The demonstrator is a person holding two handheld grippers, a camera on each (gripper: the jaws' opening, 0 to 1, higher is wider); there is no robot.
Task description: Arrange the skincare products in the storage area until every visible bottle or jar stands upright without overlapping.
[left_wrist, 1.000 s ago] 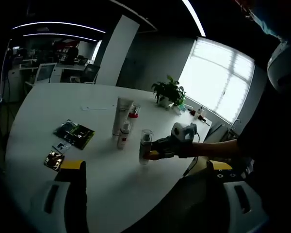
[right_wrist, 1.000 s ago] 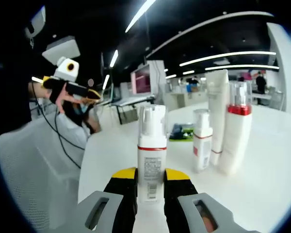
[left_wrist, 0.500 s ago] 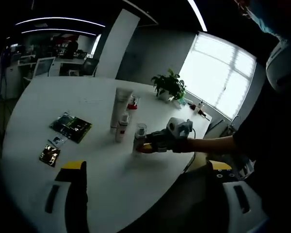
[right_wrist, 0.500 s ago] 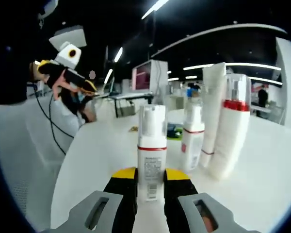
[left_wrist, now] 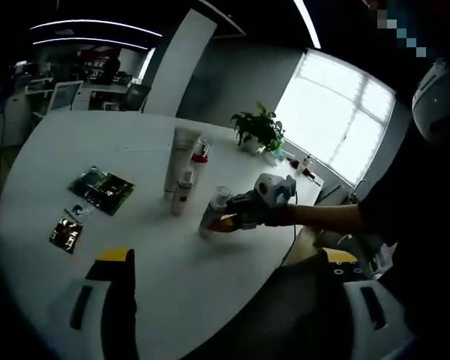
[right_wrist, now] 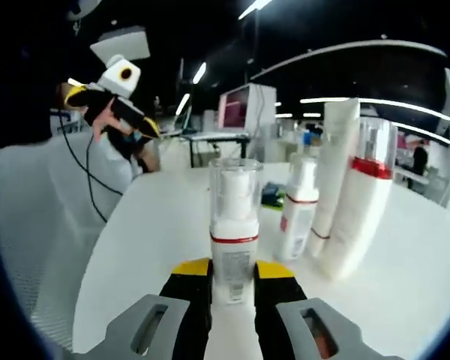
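My right gripper [right_wrist: 232, 270] is shut on a white pump bottle [right_wrist: 234, 238] with a clear cap and a red band, low on its body. Seen from the left gripper view, this bottle [left_wrist: 213, 210] leans in the right gripper [left_wrist: 226, 222] just above or on the white table [left_wrist: 60, 150]. To its right stand a small white pump bottle [right_wrist: 296, 219], a tall white tube [right_wrist: 337, 169] and a red-collared bottle [right_wrist: 364, 206], all upright and close together. My left gripper [left_wrist: 225, 256] is held open over the table's near edge, with nothing between its fingers; it also appears as the left gripper [right_wrist: 118, 96] held high.
Two foil packets [left_wrist: 101, 189] [left_wrist: 65, 234] lie flat on the left of the table. A potted plant [left_wrist: 259, 131] and small items sit at the far edge by the window. A person's sleeve [left_wrist: 337, 217] reaches in from the right. Office desks fill the background.
The right gripper has carried the pump bottle closer to the standing group, and the bottle now leans. The left gripper stays open.
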